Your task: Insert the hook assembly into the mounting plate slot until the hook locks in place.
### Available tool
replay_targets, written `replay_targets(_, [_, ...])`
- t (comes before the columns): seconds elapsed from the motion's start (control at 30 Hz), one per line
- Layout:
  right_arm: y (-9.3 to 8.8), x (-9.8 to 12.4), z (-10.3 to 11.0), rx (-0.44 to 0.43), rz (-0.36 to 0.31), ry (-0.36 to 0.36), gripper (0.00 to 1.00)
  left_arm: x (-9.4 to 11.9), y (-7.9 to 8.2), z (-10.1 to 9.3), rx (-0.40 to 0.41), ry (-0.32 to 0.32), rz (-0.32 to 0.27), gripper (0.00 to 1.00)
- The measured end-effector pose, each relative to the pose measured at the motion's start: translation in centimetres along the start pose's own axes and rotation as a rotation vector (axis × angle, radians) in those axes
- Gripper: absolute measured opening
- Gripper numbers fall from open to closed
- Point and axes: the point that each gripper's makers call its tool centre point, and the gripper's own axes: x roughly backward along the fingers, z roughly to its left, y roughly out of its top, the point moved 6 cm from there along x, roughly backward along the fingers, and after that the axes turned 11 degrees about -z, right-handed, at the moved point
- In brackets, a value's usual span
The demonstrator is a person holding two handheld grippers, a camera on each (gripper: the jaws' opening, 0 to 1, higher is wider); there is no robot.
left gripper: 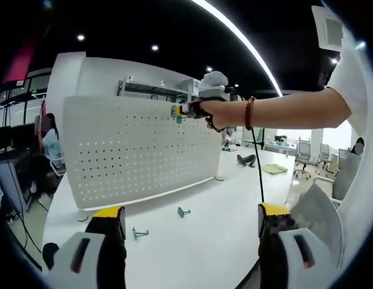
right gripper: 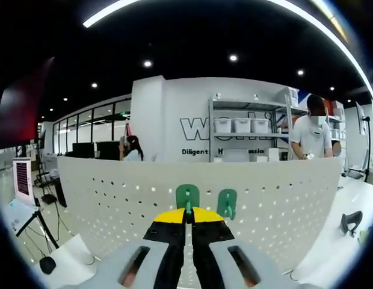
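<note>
A white pegboard (left gripper: pixel 132 150) stands upright on the white table (left gripper: pixel 198 241). A person's arm reaches in from the right and holds my right gripper (left gripper: pixel 183 111) against the board's upper right part. In the right gripper view, my right gripper (right gripper: pixel 188 212) is shut on a green hook (right gripper: pixel 188 195), whose plate is up against the pegboard (right gripper: pixel 114 192). A second green hook (right gripper: pixel 227 203) hangs on the board just to its right. Two loose green hooks (left gripper: pixel 183 211) (left gripper: pixel 139 232) lie on the table in front of the board. My left gripper (left gripper: pixel 192 220) hovers open above the table's near edge.
A black tool (right gripper: pixel 350 221) lies on the table past the board's right end. Behind the board are shelves with bins (right gripper: pixel 240 125), a standing person (right gripper: pixel 313 135) and a seated person (right gripper: pixel 131 150). Office chairs (left gripper: pixel 304 158) stand at the far right.
</note>
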Motion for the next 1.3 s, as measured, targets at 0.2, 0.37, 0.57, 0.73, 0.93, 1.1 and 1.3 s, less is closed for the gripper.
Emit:
replay_targets(0.2, [-0.3, -0.6, -0.1, 0.001, 0.011, 0.002, 0.01, 0.0, -0.1, 0.3, 0.011, 0.003, 0.004, 0.94])
replay_targets(0.37, [-0.5, -1.1, 0.0, -0.005, 0.019, 0.002, 0.01, 0.1, -0.3, 0.4, 0.014, 0.005, 0.01, 0.94])
replay_targets(0.57, [-0.8, -1.8, -0.1, -0.01, 0.028, -0.001, 0.01, 0.2, -0.3, 0.5, 0.013, 0.01, 0.016, 0.94])
replay_targets(0.73, [-1.1, -2.3, -0.2, 0.001, 0.04, -0.003, 0.01, 0.3, -0.2, 0.8, 0.011, 0.017, 0.016, 0.94])
replay_targets(0.93, [-1.5, -2.6, -0.2, -0.007, 0.055, -0.004, 0.01, 0.4, -0.1, 0.9, 0.011, 0.019, 0.018, 0.94])
replay_targets(1.1, [-1.7, -2.8, -0.3, -0.001, 0.062, 0.0, 0.01, 0.4, -0.2, 1.0, 0.015, 0.022, 0.02, 0.94])
replay_targets(1.3, [-1.8, -2.9, -0.1, -0.057, 0.073, -0.024, 0.01, 0.4, -0.3, 1.1, 0.018, 0.025, 0.02, 0.93])
